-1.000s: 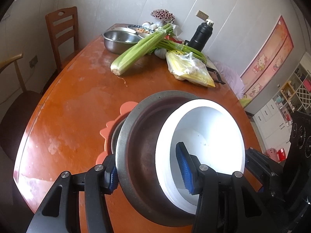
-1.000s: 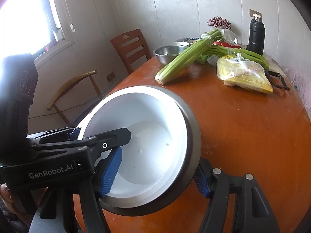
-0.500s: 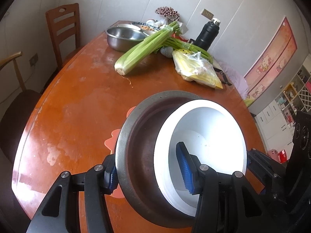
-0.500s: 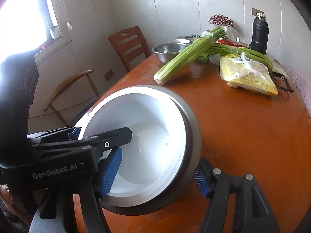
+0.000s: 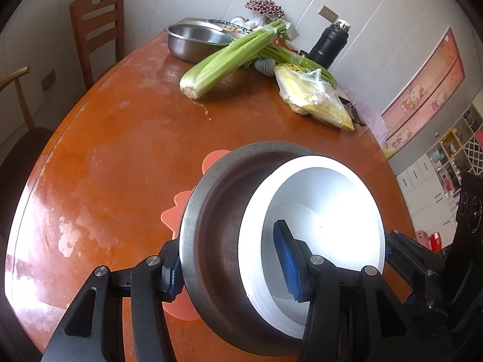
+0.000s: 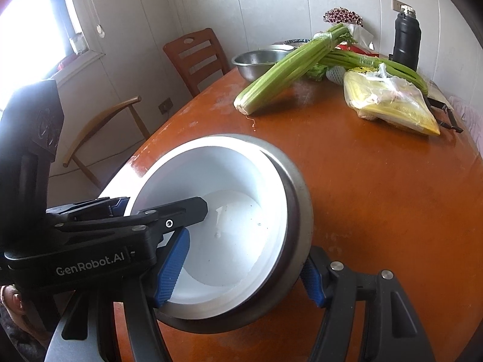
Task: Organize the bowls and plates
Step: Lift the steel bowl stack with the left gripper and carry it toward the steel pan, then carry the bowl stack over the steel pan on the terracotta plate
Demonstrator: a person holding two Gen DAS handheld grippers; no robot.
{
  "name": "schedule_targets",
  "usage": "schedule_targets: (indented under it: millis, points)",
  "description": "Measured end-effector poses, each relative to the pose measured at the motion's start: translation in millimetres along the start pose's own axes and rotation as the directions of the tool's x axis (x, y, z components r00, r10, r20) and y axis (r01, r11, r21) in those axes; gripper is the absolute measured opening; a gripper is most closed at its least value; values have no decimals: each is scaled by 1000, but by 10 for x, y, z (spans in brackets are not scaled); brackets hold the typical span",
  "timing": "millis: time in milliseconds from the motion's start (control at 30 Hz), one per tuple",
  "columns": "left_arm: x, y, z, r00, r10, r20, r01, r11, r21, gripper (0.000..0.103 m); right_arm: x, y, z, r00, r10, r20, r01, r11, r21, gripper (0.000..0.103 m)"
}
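A white bowl (image 5: 326, 199) sits nested inside a dark metal bowl (image 5: 217, 211). Both grippers hold this stack from opposite sides, lifted above the orange table. My left gripper (image 5: 232, 268) is shut on the near wall of the stack, one blue pad inside the white bowl, one outside the metal bowl. My right gripper (image 6: 241, 268) is shut on the stack (image 6: 241, 211) the same way. An orange flower-shaped mat (image 5: 178, 220) lies on the table under the stack.
A steel basin (image 5: 193, 42), celery (image 5: 223, 60), a yellow plastic bag (image 5: 314, 99) and a black flask (image 5: 329, 45) crowd the table's far end. Two wooden chairs (image 6: 196, 57) stand by the left wall. The table edge (image 6: 151, 144) runs close on the left.
The bowl stack has risen and moved a little forward with both grippers; more of the orange mat shows beneath it. Both grips are unchanged.
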State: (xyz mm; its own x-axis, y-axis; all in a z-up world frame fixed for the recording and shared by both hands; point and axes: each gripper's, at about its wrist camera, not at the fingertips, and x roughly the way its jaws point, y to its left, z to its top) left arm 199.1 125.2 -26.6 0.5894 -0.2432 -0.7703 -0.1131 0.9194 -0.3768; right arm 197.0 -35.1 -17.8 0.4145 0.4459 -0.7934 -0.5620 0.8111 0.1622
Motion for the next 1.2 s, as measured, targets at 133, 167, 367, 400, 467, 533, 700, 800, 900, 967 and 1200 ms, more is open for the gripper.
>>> schedule_targets:
  millis: [133,167,367,400,467,533,700,800,900,967,1200]
  points:
    - [23,16,-2,1000,3,0,-3,1000,-1,52,7,13,-6,1000,3,-2,-3,1000,-5,68]
    - [31,19,-3,1000,2,0,-2,1000,-2,52,11,14,-8,1000,2,-2,-2,1000,-5,68]
    - [36,34,-18,1000,3,5,-3,1000,-4,52,21,38,-14,1000,-9,2,9,1000,-18,68]
    - [36,36,-21,1000,4,5,-4,1000,-4,52,22,42,-14,1000,-11,3,11,1000,-19,68]
    - [33,43,-34,1000,7,7,-7,1000,-4,52,26,57,-17,1000,-15,3,15,1000,-24,68]
    - [28,52,-39,1000,5,7,-5,1000,-6,52,27,77,-25,1000,-21,6,21,999,-29,68]
    - [28,68,-56,1000,3,11,-3,1000,-8,53,35,106,-32,999,-30,10,31,999,-41,68]
    - [20,66,-57,1000,24,18,-24,1000,-3,53,35,115,-35,999,-36,15,37,998,-48,68]
    - [12,81,-64,999,40,23,-40,999,1,52,42,144,-46,998,-63,19,64,996,-62,68]
    - [9,91,-67,999,41,23,-41,999,0,53,39,139,-44,998,-63,23,65,996,-63,68]
    - [-11,98,-87,998,58,34,-59,998,9,53,24,146,-60,997,-68,29,70,995,-70,68]
